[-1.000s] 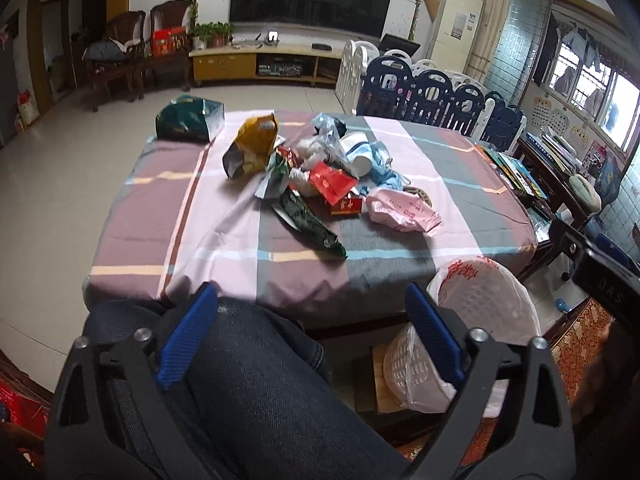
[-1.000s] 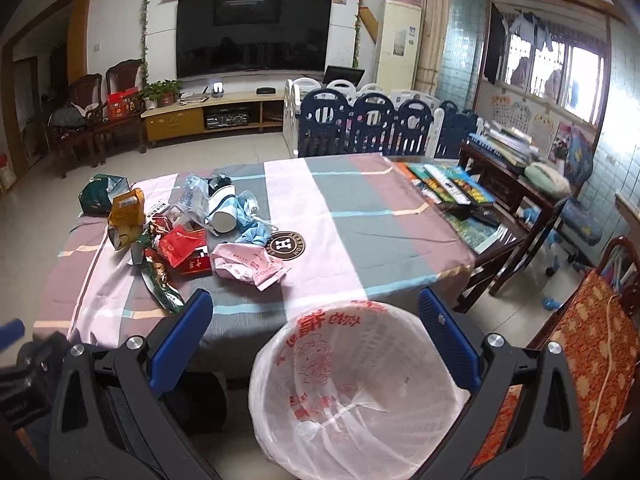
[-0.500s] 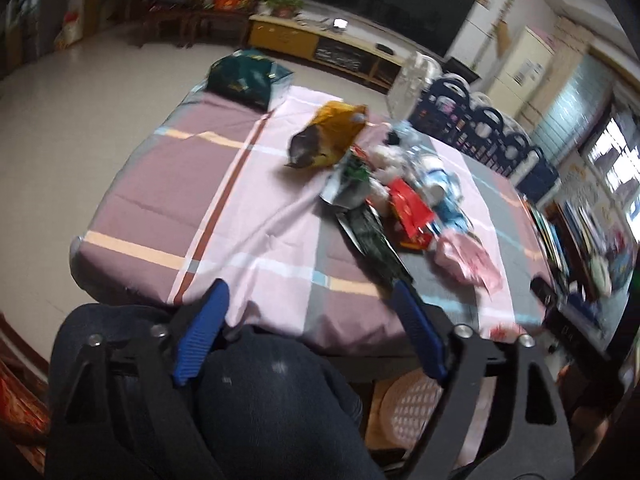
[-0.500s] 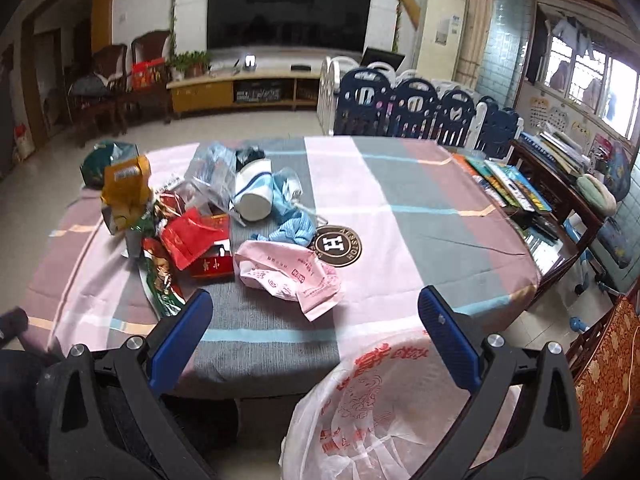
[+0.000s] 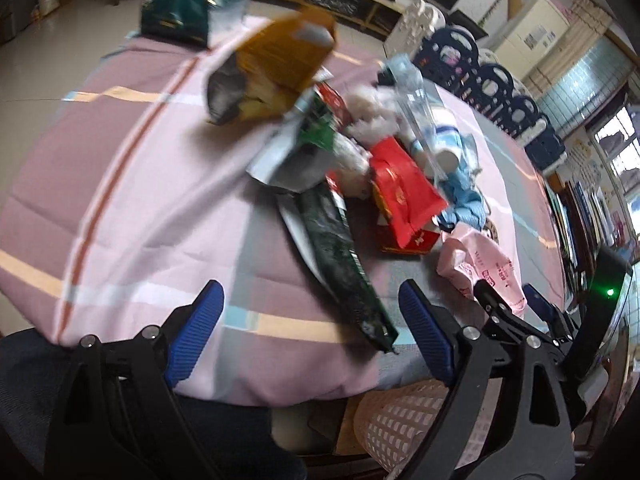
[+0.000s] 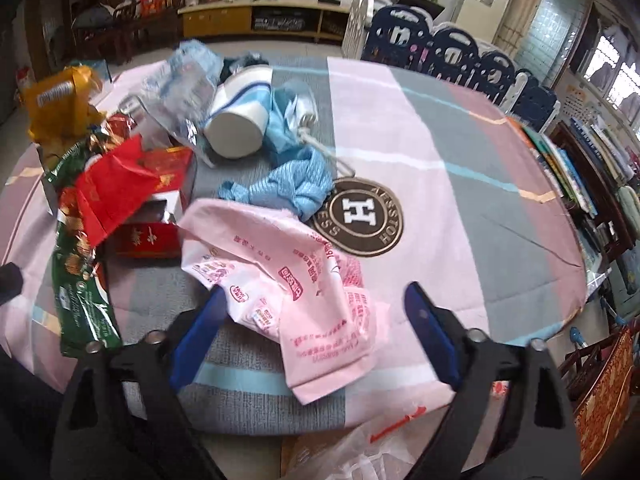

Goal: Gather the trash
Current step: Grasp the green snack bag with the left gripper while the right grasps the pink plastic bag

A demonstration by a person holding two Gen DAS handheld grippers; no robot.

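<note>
Over the pink plastic bag (image 6: 316, 300), the right claw (image 6: 316, 340) is closing, bag between its pads but not yet pinched; the left claw (image 5: 312, 336) is opening, spread above the green wrapper (image 5: 340, 256) beside it. Risk: thin film slipping free. Striped-cloth surface (image 6: 460, 200); living room, lined bin (image 5: 400, 420) below the bag's edge.

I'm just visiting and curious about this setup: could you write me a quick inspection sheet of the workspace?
Surface: table under a striped cloth.
Job's things: pink bag, green wrapper, red packet, yellow bag, lined bin below the edge.
Clutter: round coaster, blue cloth, white cup.
Grippers: left gripper open, empty; right gripper jaws closing around the pink bag, not yet pressing.
Cables: nothing seen.
Surroundings: TV cabinet, blue playpen.
</note>
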